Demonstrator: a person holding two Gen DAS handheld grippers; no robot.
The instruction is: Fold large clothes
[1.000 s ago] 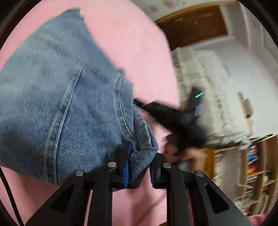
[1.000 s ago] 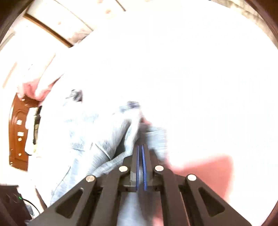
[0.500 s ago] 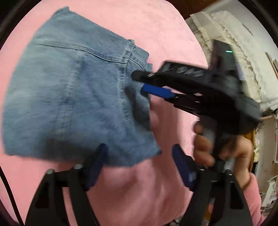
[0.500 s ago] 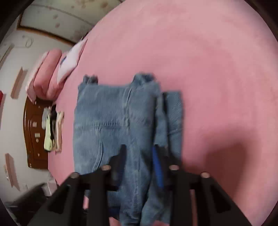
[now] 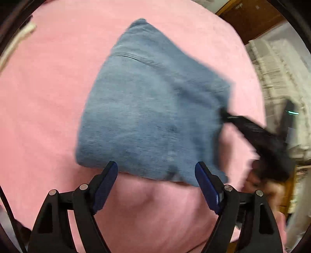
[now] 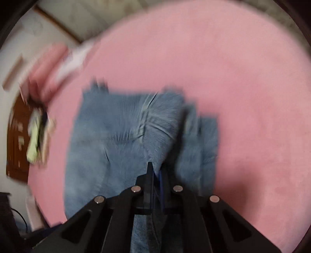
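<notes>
Folded blue jeans (image 5: pixel 151 109) lie on the pink bed cover (image 5: pixel 48 97). My left gripper (image 5: pixel 156 168) hangs open and wide above their near edge, with nothing between its fingers. My right gripper (image 5: pixel 223 112) reaches in from the right, held by a hand (image 5: pixel 258 181), its tip at the jeans' right edge. In the blurred right wrist view the right gripper (image 6: pixel 155 168) is shut, and the jeans (image 6: pixel 116 140) pucker into a raised fold at its tips. A narrower folded strip lies to the right of that fold.
A white lacy cover (image 5: pixel 276 64) lies past the bed's right side, with dark wood (image 5: pixel 252 17) behind it. A white cloth (image 5: pixel 17 40) shows at the far left. Pink pillows (image 6: pixel 48 64) and clothes hanging on a brown door (image 6: pixel 37 140) lie left of the bed.
My left gripper let go of the jeans' corner, opened wide and drew back upward. My right gripper opened over the jeans, then shut again on a fold. The jeans now lie flat.
</notes>
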